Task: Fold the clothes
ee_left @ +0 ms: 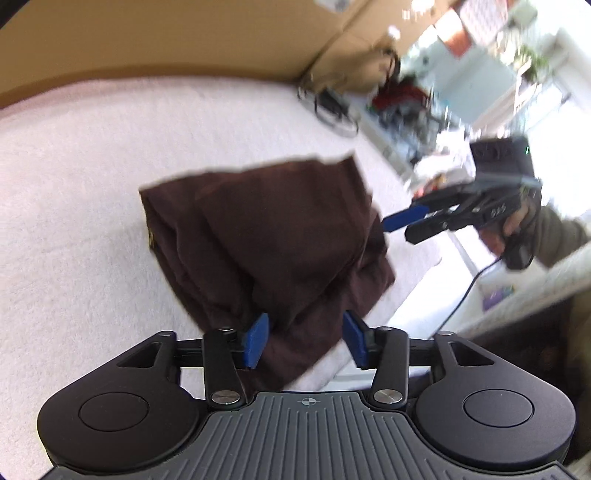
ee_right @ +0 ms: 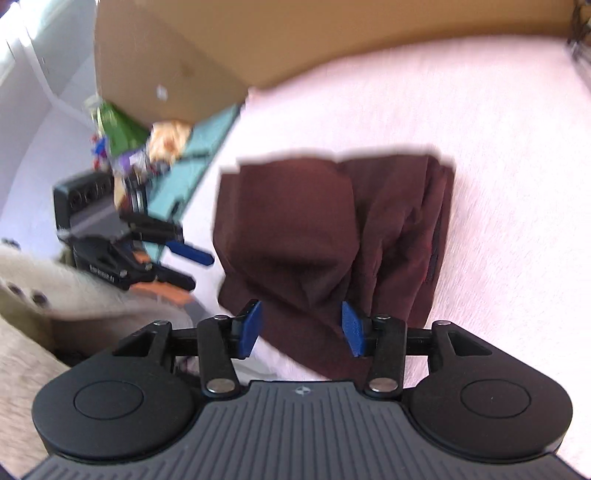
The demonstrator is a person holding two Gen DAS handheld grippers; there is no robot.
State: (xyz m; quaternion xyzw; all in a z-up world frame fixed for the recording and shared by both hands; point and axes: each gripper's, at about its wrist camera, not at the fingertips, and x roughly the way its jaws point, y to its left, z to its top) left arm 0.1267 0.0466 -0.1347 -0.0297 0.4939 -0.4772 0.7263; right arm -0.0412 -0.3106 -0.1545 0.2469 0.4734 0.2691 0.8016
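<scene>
Both grippers open over a dark maroon garment [ee_left: 266, 236] on white fleecy cover [ee_left: 74, 184].

Garment lies folded/bunched near cover's edge, cardboard box [ee_left: 147, 33] behind. Left gripper [ee_left: 306, 341]: jaws spread, cloth seen in the gap btwn blue pads [ee_left: 257, 339], nothing pinched. Right gripper [ee_right: 302, 329]: same, jaws released w/ cloth below. In left view, right gripper sits just beside garment's far side, apart from it.

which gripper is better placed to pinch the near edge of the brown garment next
Probably either, slightly the left. The left gripper is open with the dark brown garment's drooping near corner between its pads. The right gripper is also open over that edge.
</scene>
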